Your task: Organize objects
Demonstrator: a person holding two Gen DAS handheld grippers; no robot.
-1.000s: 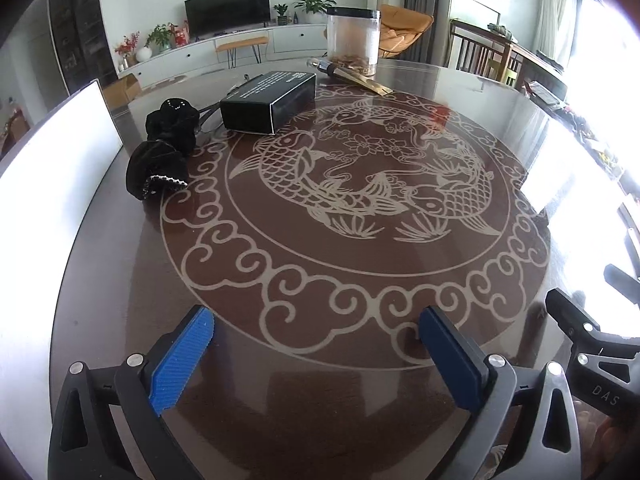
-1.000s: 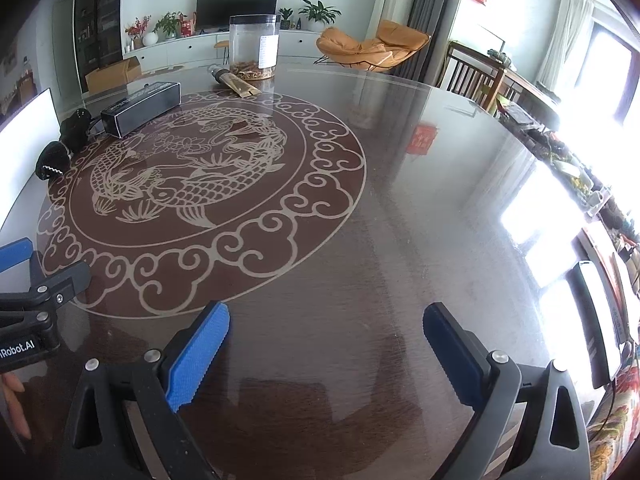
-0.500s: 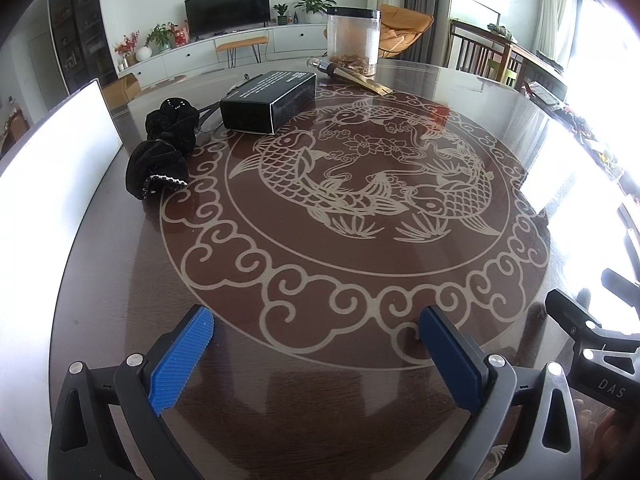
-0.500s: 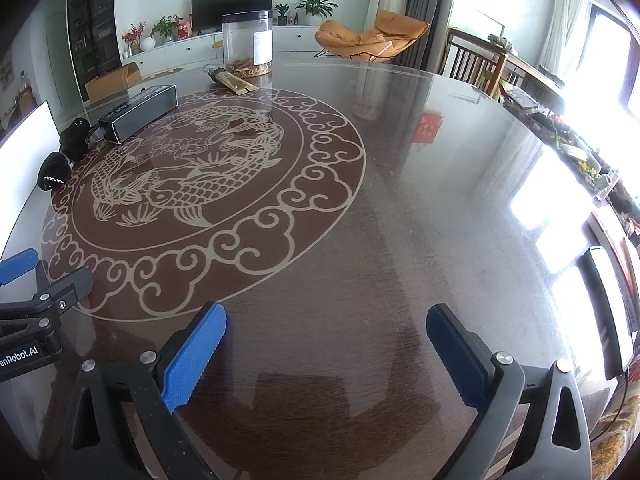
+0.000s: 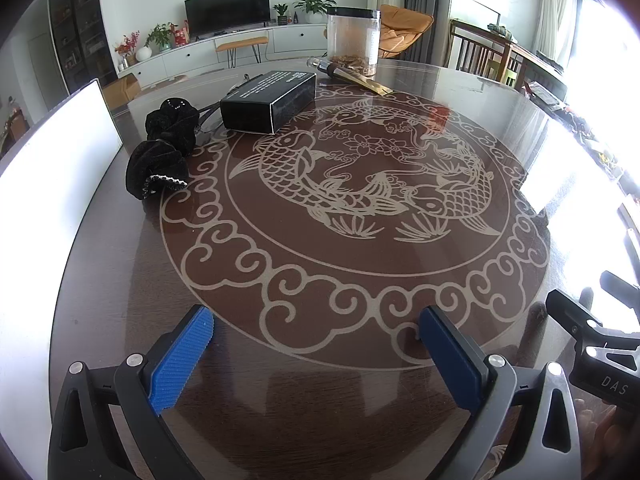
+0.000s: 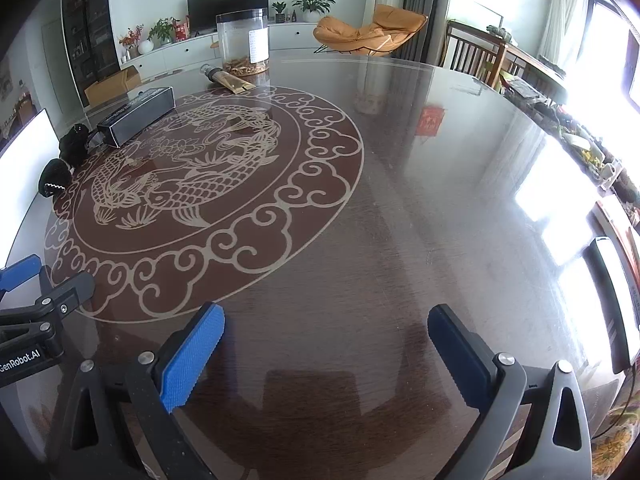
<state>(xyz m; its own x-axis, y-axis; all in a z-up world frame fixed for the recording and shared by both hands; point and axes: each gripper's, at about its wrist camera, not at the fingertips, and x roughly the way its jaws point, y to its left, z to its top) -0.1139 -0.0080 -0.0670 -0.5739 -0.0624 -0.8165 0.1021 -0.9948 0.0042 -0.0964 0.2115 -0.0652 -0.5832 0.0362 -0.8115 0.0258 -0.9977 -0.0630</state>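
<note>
Left gripper [image 5: 316, 336] spread wide, blue pads [image 5: 180, 360] apart, nothing between them, hovering low over the near rim of the round table [image 5: 280, 400]. Right gripper [image 6: 324, 340] likewise released, fingers splayed over bare dark wood to the right of the carp medallion [image 6: 200, 184]. Each tool caught at the edge of the other's view: the right one at the lower right of the left camera, the left one at the lower left of the right camera. Farther out, across the medallion on the table's far left, two black scrunchies [image 5: 164, 152] touching each other, with the black box [image 5: 268, 100] just beside them, its long axis running away from the near-left toward the far-right, small end face turned toward the left camera. Behind the box, thin dark cables, partly hidden. Beyond it, a gold tube [image 5: 352, 76] lying flat, dark cap toward the far-left, flat tail toward the near-right, touching or nearly touching the foot of the clear jar [image 5: 352, 40], upright, with brown contents at the bottom. Nothing standing between the grippers and these items, only open tabletop. From the left view alone: print on the box top, white trim on the nearer scrunchie. From the right view alone: the jar's label, the wide right half of the table, an orange chair [image 6: 368, 32] behind.
</note>
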